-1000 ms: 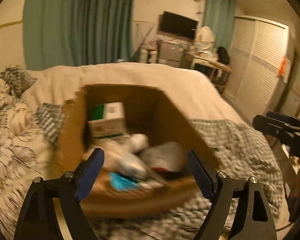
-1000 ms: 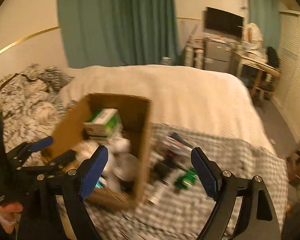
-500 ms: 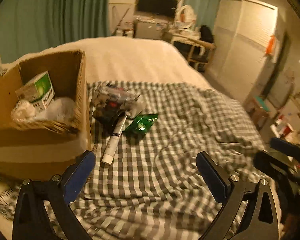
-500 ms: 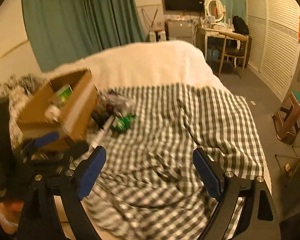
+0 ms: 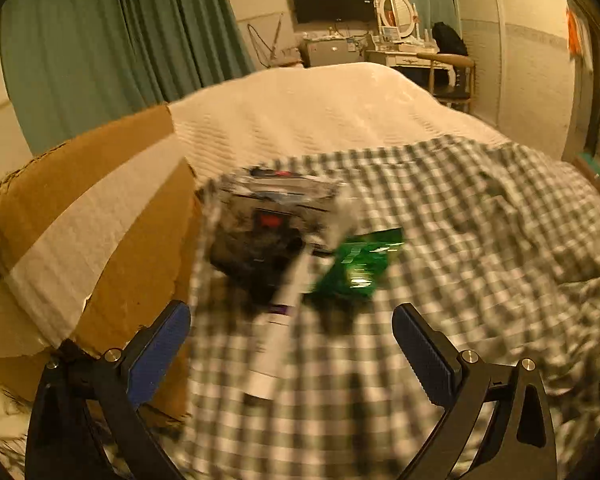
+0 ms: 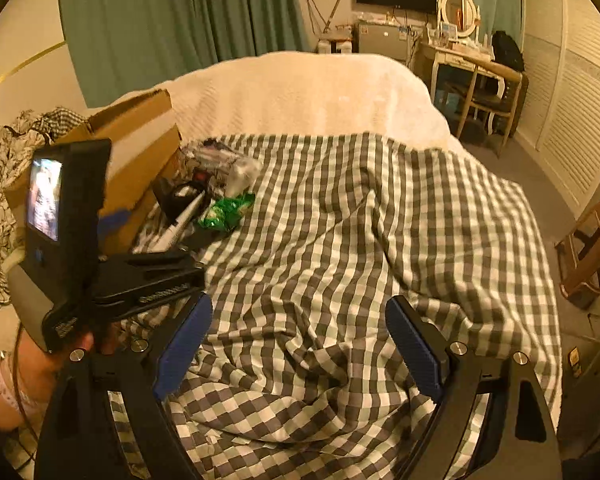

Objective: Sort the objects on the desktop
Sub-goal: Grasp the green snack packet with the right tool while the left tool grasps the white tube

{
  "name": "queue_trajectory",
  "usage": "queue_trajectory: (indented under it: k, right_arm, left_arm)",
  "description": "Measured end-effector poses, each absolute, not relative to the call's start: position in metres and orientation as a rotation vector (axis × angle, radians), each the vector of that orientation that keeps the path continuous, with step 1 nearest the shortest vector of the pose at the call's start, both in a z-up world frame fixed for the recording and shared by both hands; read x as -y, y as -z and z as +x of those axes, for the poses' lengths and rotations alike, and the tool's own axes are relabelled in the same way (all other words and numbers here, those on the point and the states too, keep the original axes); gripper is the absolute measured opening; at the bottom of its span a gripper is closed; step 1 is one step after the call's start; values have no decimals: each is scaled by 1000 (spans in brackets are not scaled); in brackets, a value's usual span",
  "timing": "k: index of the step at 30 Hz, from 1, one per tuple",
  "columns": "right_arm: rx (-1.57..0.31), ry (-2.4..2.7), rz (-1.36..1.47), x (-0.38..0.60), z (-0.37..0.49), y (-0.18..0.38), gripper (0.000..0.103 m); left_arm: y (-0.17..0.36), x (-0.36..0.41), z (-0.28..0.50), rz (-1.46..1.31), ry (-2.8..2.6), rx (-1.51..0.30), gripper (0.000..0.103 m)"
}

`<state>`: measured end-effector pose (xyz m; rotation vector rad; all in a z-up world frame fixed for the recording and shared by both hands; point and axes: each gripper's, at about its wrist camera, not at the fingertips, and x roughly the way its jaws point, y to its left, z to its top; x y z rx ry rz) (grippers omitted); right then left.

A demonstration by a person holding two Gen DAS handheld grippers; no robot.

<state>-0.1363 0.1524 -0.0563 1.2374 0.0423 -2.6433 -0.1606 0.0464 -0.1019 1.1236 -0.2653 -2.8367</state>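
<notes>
1. Blue-padded left gripper (image 5: 290,334) stands wide and empty over the white tube (image 5: 283,312), which lies just beside the cardboard box (image 5: 112,232); the right gripper (image 6: 298,332) is released too, well apart from the box.
2. Risk, I judge: closing could pinch the checked cloth (image 5: 480,248), or nudge the green packet (image 5: 358,264) touching the tube.
3. Only the left view shows the tube closely, though blurred; only the right view shows the hand (image 6: 40,364) and a stool (image 6: 590,248).

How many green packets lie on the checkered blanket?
1. The green packet lies on the checkered blanket, right of the white tube, near the cardboard box. Others may hide under the pile.
</notes>
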Motion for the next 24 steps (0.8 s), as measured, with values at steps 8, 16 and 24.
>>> queue_trajectory:
  k: [8, 16, 24]
  right_arm:
    - [-103, 2626, 1299, -134, -131, 62, 88]
    - [-85, 2613, 1301, -118, -136, 64, 88]
    - [-185, 2559, 1298, -91, -154, 83, 88]
  left_arm:
    - [98, -5, -158, 1158, 2907, 249, 85]
    - [108, 59, -177, 1459, 2887, 6, 5]
    - [136, 32, -169, 1476, 2930, 13, 46]
